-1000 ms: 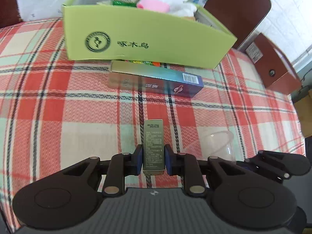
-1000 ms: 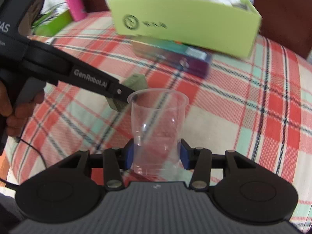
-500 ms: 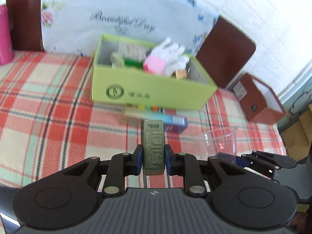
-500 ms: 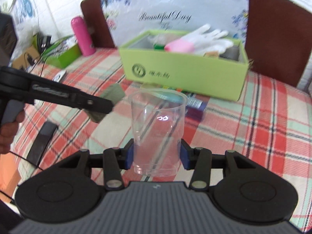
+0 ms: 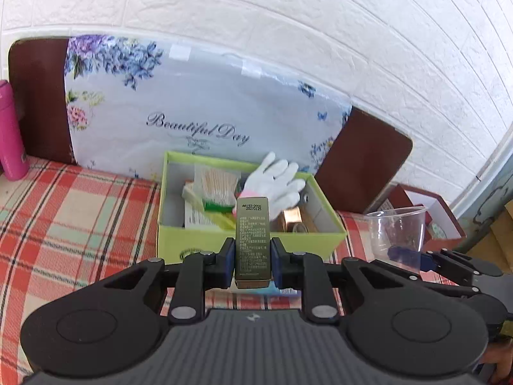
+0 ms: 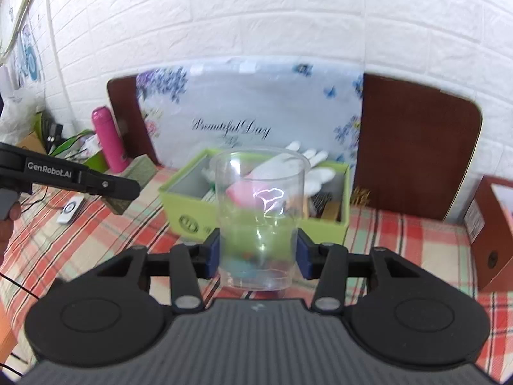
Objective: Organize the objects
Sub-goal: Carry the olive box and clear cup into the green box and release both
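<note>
Both grippers have lifted off the plaid tablecloth (image 5: 80, 224) over the last second: left gripper (image 5: 252, 261) clamped on the small olive carton (image 5: 252, 240), right gripper (image 6: 258, 253) clamped on the clear plastic cup (image 6: 259, 218), both items now airborne in front of the green box (image 5: 250, 247). The box, a second ago seen side-on, now shows its open top with the white glove (image 5: 279, 183) and cotton swabs (image 5: 218, 183). Looks like the carry-to-drop phase; both items likely go in next.

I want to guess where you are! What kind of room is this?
Probably a room in someone's home. A table with a red checked tablecloth stands against a white brick-pattern wall, wooden chair backs behind it, and a green box of household odds and ends sits on top.
</note>
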Motion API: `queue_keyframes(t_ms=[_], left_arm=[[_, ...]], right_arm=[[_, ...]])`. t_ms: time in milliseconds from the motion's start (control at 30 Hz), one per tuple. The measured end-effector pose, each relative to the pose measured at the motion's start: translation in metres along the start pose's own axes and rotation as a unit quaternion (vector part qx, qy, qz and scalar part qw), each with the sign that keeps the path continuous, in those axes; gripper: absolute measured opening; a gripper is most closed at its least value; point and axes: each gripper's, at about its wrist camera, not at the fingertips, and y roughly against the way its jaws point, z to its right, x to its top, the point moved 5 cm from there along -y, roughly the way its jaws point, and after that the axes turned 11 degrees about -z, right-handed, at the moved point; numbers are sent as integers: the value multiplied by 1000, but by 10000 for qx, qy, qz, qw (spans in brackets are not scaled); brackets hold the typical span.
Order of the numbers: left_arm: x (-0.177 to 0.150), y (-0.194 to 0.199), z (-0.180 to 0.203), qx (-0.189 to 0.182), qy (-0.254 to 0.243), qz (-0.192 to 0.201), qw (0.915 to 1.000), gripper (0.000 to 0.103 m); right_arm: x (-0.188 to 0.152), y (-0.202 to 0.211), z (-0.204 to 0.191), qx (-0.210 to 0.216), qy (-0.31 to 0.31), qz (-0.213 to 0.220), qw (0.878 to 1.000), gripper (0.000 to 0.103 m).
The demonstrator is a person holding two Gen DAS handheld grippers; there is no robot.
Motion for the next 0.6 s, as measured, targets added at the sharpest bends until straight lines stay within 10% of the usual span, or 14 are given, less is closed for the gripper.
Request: queue_keyframes(t_ms=[600], left_arm=[[61,-60,-26,333,172,-77,9993,23]], right_arm=[[54,-49,46,-368,-176,106,9991,46]])
